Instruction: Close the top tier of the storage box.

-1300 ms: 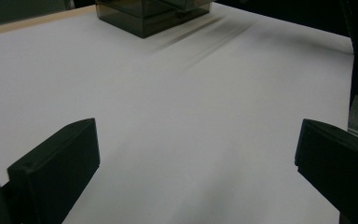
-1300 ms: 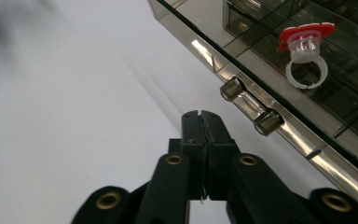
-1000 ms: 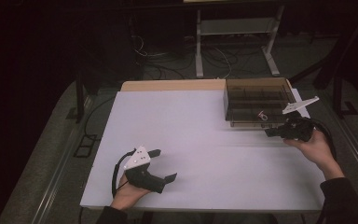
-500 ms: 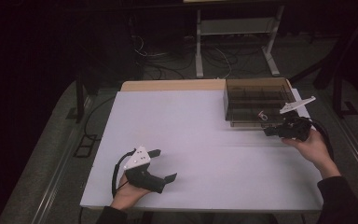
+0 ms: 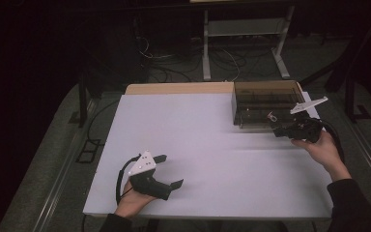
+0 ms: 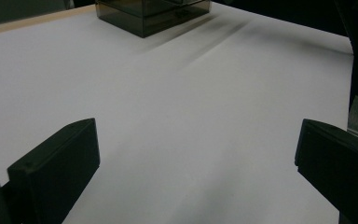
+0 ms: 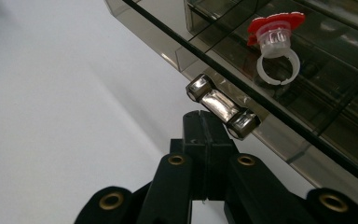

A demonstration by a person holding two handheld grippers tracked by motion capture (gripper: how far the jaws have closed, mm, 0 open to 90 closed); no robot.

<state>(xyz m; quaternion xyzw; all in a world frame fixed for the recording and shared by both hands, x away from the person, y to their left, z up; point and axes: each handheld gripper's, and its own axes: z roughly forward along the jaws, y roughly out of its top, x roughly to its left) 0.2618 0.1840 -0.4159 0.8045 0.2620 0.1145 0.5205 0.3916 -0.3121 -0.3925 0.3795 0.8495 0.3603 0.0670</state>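
A white bench (image 5: pixel 212 145) lies mostly bare in a dark room. At lower left, near its front edge, the left hand-held gripper (image 5: pixel 166 170) rests with jaws wide. At upper right the right hand-held gripper (image 7: pixel 208 122), jaws together, meets the metal handle (image 7: pixel 223 106) of the smoky drawer box (image 5: pixel 265 101), beside a red-topped ring (image 7: pixel 274 44).

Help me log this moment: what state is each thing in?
Smoked plastic box: lid shut, upright on the table.
Metal latch: at the box's front edge, right at the jaw tips.
Red-topped ring: inside the box.
Right gripper: shut.
Left gripper: open, holding nothing.
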